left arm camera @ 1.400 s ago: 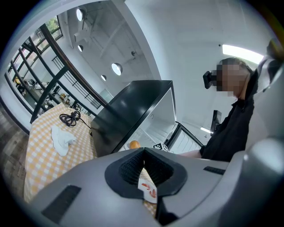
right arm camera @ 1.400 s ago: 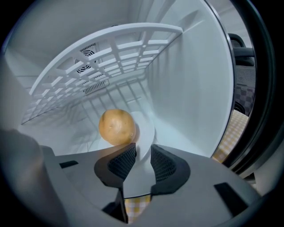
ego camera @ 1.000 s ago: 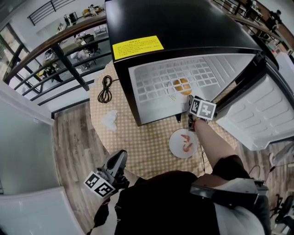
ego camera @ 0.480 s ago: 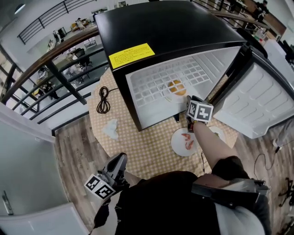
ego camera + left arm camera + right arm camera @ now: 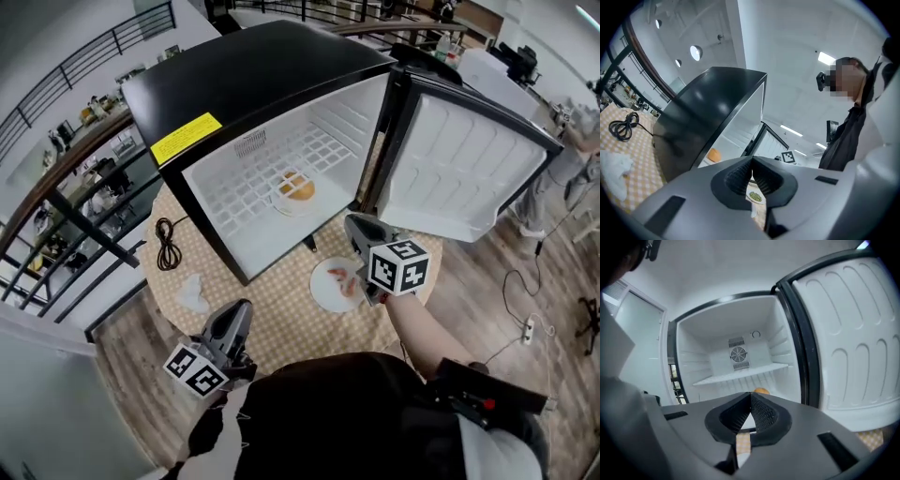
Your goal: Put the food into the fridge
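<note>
the black mini fridge [image 5: 262, 75] stands on the yellow checked table [image 5: 272, 300] with its white-lined door [image 5: 459, 159] swung wide open. inside, a round orange piece of food [image 5: 296, 187] sits on a white plate on the white wire shelf [image 5: 234, 192]. a second round white plate [image 5: 323, 292] with pink shrimp [image 5: 347, 281] lies on the table just in front of the fridge. the right gripper [image 5: 354, 223] hangs above this plate, pointing into the fridge, its fingers together on nothing. the left gripper [image 5: 242, 307] is held low near the table edge, well apart from the plates, fingers also closed and empty. a coiled black cable [image 5: 169, 242] and a crumpled white tissue [image 5: 192, 292] lie left of the fridge.
</note>
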`<state>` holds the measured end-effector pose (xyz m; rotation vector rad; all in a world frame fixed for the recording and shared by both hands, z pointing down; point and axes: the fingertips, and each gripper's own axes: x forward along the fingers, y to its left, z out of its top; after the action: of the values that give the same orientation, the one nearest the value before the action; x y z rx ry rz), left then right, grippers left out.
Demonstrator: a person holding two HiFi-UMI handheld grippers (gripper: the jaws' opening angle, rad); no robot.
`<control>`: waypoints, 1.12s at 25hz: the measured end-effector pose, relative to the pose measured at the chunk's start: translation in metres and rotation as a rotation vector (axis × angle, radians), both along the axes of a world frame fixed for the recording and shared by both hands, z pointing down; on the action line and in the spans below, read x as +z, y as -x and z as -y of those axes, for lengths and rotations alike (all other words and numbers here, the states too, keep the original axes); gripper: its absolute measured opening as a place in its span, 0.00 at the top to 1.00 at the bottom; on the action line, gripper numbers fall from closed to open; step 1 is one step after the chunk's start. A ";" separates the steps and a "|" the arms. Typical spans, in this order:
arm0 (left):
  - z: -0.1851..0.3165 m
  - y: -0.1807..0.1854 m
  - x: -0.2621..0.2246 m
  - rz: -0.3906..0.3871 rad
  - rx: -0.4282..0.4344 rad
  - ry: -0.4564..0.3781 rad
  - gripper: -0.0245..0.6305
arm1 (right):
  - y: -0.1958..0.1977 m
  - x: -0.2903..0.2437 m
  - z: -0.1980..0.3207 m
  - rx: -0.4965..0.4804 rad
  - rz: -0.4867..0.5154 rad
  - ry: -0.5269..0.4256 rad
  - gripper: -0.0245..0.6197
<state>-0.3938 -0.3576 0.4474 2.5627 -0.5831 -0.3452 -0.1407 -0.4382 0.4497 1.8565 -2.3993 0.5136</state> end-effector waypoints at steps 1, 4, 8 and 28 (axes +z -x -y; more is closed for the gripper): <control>-0.001 -0.004 0.000 0.002 0.002 0.003 0.94 | -0.002 -0.005 -0.015 -0.001 0.022 -0.009 0.94; -0.013 -0.018 0.001 0.012 0.013 0.019 0.94 | -0.009 -0.004 -0.059 -0.031 0.042 0.030 0.94; -0.042 -0.035 -0.001 0.022 0.019 0.022 0.94 | -0.025 0.003 -0.110 -0.068 0.012 0.080 0.94; -0.212 -0.110 0.004 0.021 -0.115 0.050 0.94 | -0.087 0.012 -0.282 -0.211 -0.010 0.060 0.94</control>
<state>-0.2842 -0.1457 0.4517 2.4933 -0.7392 -0.3393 -0.0538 -0.1561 0.4612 1.5548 -2.5041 0.5487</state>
